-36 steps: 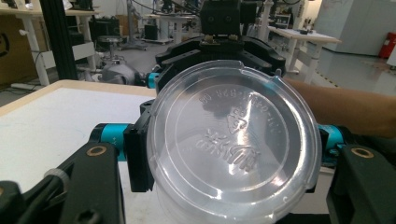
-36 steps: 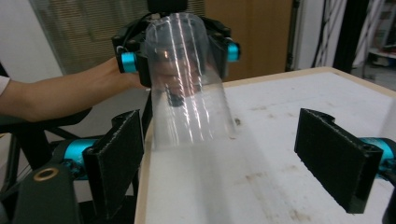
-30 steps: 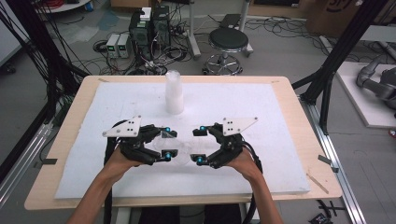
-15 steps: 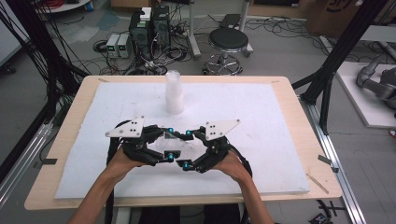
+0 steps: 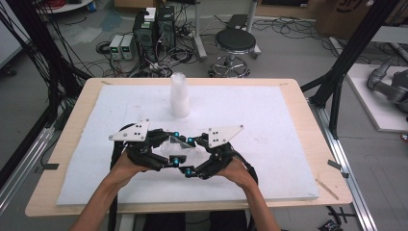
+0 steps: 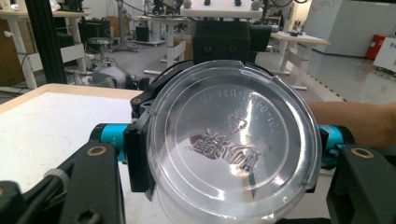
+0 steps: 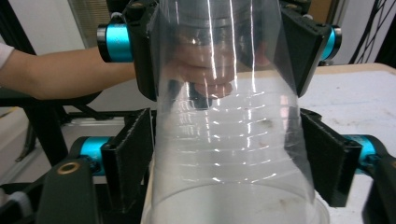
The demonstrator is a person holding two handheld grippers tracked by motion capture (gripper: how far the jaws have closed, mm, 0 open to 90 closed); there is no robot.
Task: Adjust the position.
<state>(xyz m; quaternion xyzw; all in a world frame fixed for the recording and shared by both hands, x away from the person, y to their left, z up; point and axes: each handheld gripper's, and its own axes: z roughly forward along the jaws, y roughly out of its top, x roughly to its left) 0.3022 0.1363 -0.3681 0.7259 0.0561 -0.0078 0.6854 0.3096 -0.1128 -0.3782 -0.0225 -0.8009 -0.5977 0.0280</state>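
Since the earlier frames both grippers have drawn together at the near middle of the foam mat (image 5: pixel 269 125); left gripper (image 5: pixel 169 150) and right gripper (image 5: pixel 191 155) now meet on one clear plastic cup (image 5: pixel 176 144), lifted between them; right jaws clamp its ribbed wall (image 7: pixel 233 140), left jaws appear closed at its base (image 6: pixel 233 144); stack of cups (image 5: pixel 179 95) stands behind, apart; separation judged begun, unfinished.

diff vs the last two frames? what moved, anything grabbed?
Both tongs closed in toward each other at the table's near middle. The left tongs and right tongs now clamp one clear cup between them, each pair of jaws on its sides. The cup stack at the back and the white mat stayed put.
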